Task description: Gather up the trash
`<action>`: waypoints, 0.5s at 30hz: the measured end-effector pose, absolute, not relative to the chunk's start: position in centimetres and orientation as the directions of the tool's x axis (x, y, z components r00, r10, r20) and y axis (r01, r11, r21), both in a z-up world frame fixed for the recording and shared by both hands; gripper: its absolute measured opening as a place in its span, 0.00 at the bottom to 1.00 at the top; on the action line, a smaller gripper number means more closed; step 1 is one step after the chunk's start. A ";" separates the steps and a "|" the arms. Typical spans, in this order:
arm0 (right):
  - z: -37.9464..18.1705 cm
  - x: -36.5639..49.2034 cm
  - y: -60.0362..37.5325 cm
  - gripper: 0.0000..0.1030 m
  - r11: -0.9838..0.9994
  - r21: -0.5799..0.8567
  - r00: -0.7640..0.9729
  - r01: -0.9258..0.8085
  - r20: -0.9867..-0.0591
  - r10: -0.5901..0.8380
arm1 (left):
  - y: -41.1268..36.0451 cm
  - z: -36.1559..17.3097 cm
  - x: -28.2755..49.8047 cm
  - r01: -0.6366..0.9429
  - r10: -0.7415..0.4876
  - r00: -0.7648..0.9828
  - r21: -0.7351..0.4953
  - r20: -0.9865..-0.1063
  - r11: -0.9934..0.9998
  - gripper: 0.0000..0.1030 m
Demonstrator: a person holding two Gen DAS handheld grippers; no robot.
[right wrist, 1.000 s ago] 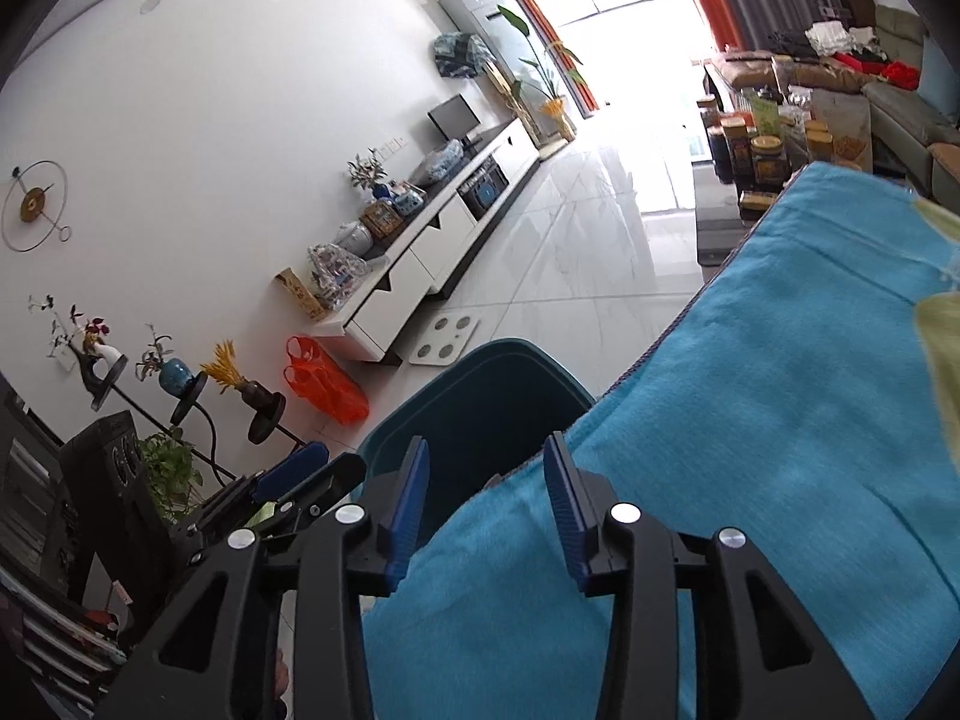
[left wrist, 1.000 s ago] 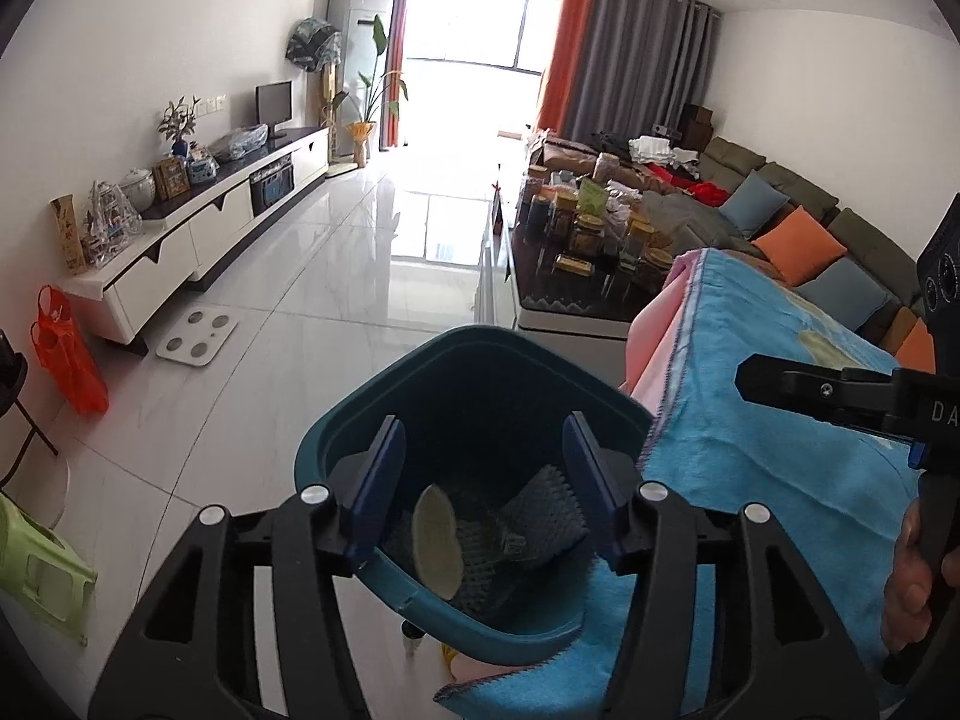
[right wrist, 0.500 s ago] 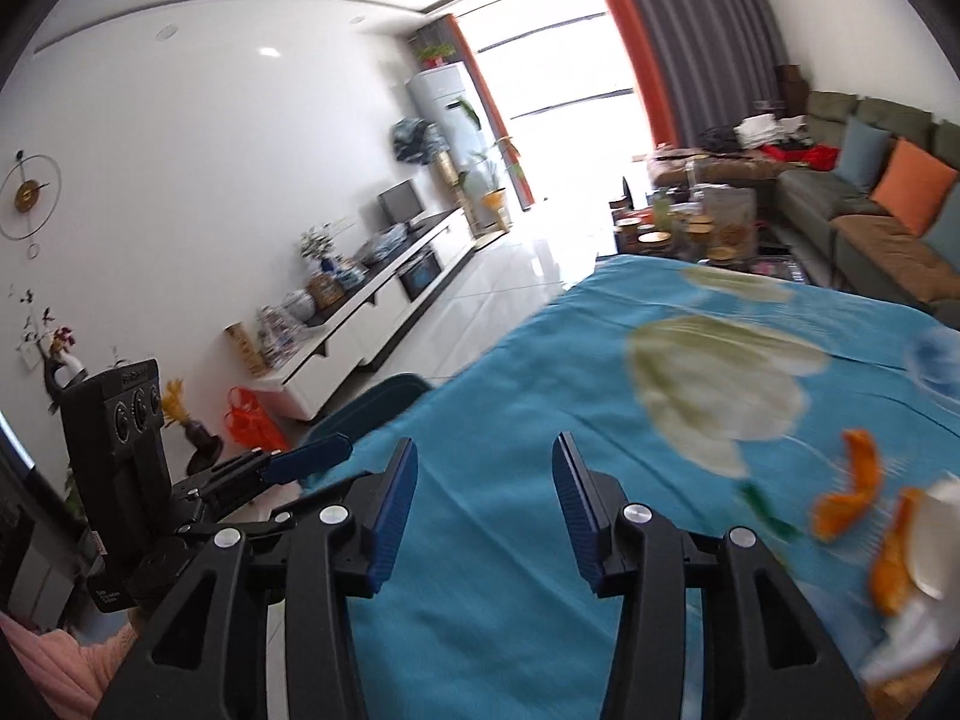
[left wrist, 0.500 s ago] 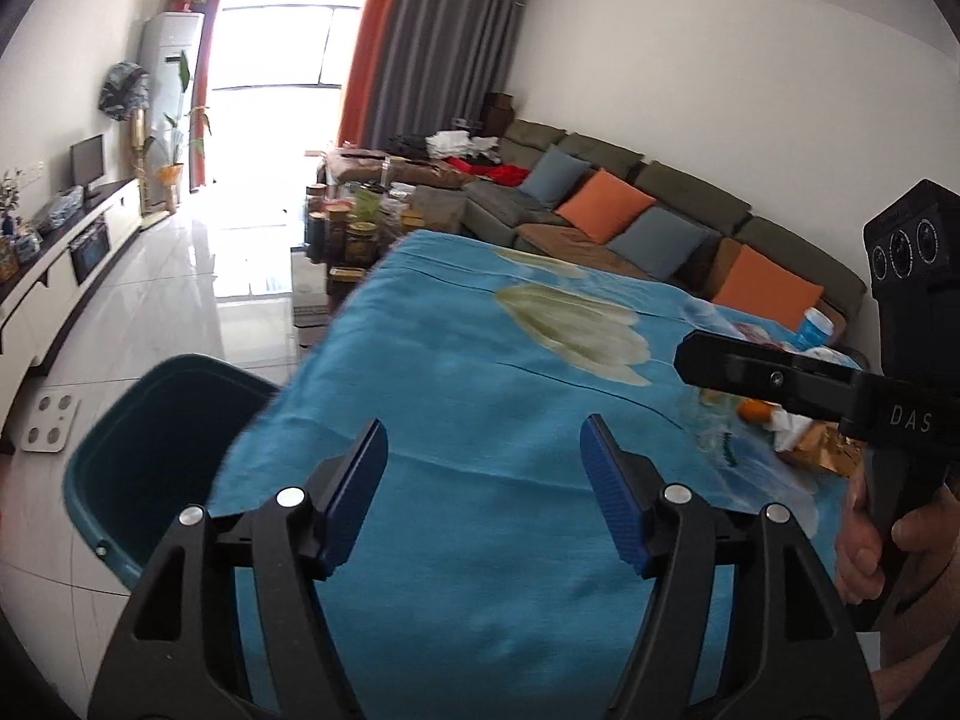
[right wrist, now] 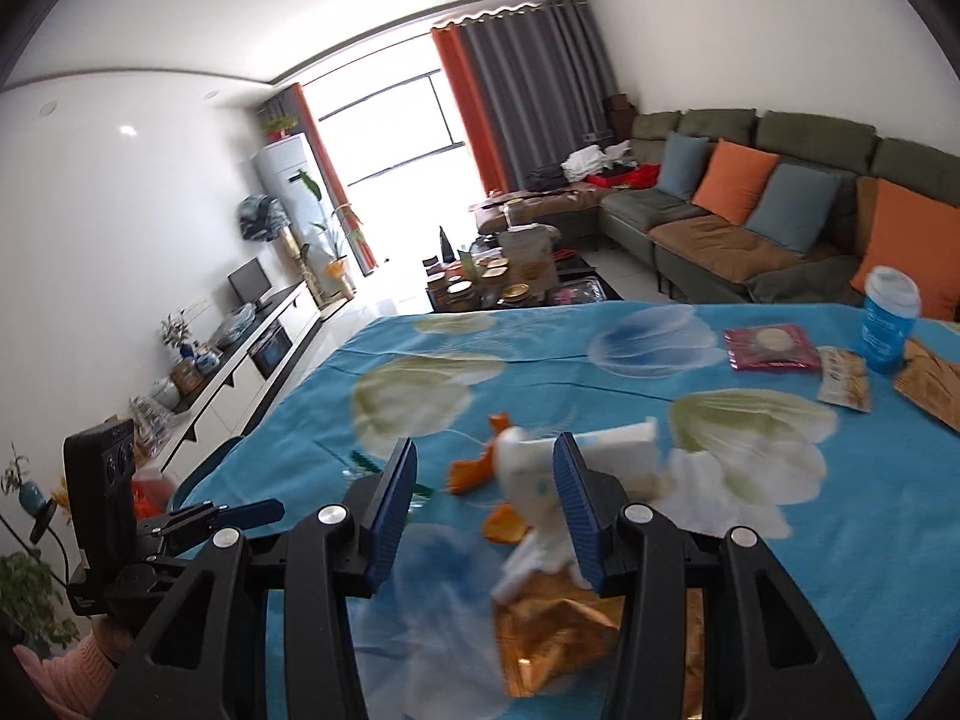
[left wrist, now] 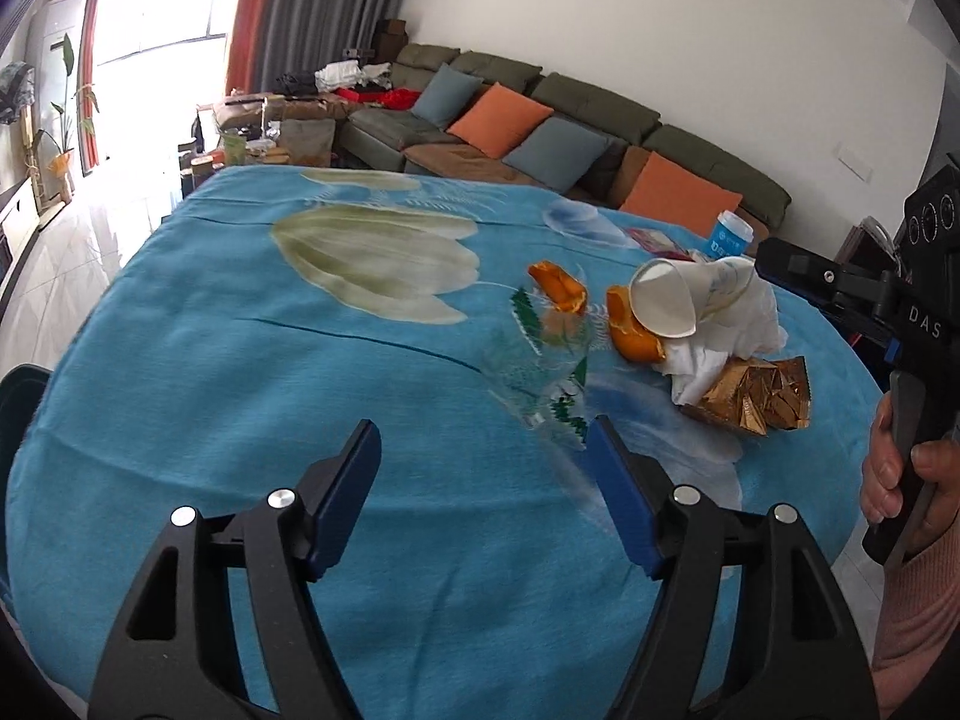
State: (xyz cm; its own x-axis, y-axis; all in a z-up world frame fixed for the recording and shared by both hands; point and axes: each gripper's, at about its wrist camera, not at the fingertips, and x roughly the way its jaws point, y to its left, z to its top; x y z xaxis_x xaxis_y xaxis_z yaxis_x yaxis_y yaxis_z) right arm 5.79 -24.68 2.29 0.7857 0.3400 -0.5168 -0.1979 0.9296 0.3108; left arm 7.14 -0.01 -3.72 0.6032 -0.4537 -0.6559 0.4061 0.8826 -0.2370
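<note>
Trash (left wrist: 690, 330) litters the blue floral tablecloth (left wrist: 300, 390) (sofa (left wrist: 540, 114) behind); both grippers (left wrist: 483, 480) (right wrist: 483, 495) released, empty.

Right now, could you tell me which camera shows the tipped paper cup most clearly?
The left wrist view: the paper cup lies sharp and unblocked on its side, its open mouth facing the camera, against the white tissue. In the right wrist view the cup is motion-blurred and partly hidden behind a finger of the right tongs.

Trash pile (right wrist: 540, 516) on blue tablecloth (right wrist: 810, 588)
</note>
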 end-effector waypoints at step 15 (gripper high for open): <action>-0.4 6.8 -29.9 0.44 0.932 0.344 0.783 -0.114 -0.547 0.298 | -2.2 -4.6 9.4 0.389 -0.451 0.533 -0.266 -0.716 0.882 0.68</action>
State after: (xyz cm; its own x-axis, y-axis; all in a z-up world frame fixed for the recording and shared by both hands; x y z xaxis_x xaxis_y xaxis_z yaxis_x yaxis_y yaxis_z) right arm 6.78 -29.87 -0.44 0.7826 0.2975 -0.5468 -0.1142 0.9321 0.3437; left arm 9.36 -2.18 -4.64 0.5329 -0.4511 -0.7159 0.3889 0.8820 -0.2662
